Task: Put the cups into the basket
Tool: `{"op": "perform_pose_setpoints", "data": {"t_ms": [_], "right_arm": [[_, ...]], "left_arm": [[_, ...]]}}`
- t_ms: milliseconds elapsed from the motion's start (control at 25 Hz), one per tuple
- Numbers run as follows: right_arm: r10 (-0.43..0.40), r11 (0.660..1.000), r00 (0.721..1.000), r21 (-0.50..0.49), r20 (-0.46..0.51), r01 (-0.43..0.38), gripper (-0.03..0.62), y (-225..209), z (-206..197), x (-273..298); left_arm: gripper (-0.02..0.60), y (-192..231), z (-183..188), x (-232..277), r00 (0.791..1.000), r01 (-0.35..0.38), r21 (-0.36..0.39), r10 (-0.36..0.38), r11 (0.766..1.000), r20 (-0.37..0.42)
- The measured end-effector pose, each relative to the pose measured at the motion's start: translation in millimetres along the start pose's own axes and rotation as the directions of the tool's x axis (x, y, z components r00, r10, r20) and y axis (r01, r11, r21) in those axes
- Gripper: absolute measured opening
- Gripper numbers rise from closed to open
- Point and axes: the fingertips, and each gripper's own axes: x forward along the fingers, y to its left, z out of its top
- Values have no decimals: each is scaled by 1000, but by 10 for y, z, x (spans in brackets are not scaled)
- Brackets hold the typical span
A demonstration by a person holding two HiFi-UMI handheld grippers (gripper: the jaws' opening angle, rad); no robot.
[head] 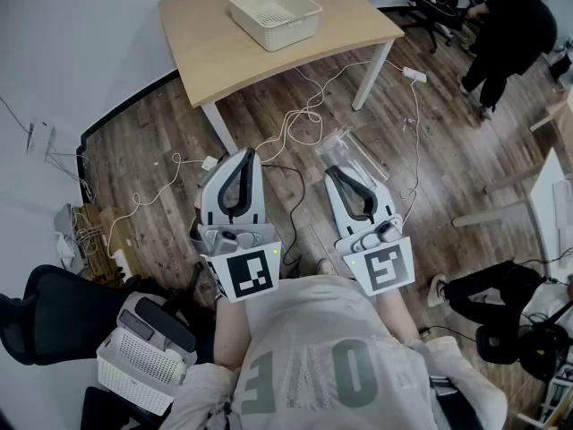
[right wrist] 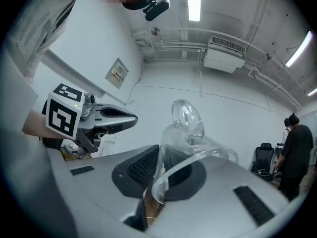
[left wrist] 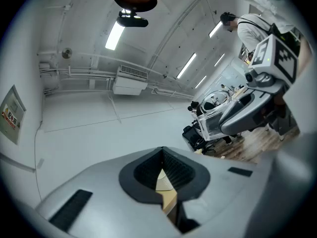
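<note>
- The clear cup [head: 351,153] [right wrist: 189,143] is off the table and held out over the wooden floor [head: 161,141], its ring handle pointing up in the right gripper view.
- The right gripper [head: 345,176] [right wrist: 157,157] is clamped on the cup's wall, one jaw inside the rim and one outside.
- The left gripper [head: 248,155] [left wrist: 162,155] is beside it. Its jaws are closed tip to tip and hold nothing; a pale sliver in the slit below the tips is probably the table beyond.
- The white slotted basket [head: 295,34] stands ahead on the light wooden table [head: 206,43], well apart from the cup; it looks empty.
- White cables [head: 300,119] trail across the floor under the table's near edge.
- A person in black [head: 506,34] stands to the far right.
</note>
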Motion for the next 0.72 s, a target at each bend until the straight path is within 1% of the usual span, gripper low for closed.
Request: {"op": "perform_pose_setpoints", "data": {"t_ms": [160,360,480,720], "right_arm": [[6,1000,1000,2,20,-6,21,89,38,194],[8,1000,1000,26,15,-9,21,240,28,359],[13,1000,1000,19,21,-13,21,335,38,526],[-14,1000,999,5,33,14,21,536,105,858]], "left_arm": [[8,85,-92,21,999,-5,-13,6,1000,47],[8,198,-280,-38,999,13,-18,-13,1000,37],[8,348,-424,-57,1000,16,-9,-15,1000,18],[8,693,-672,-73,999,17,-9,-16,1000,46]]}}
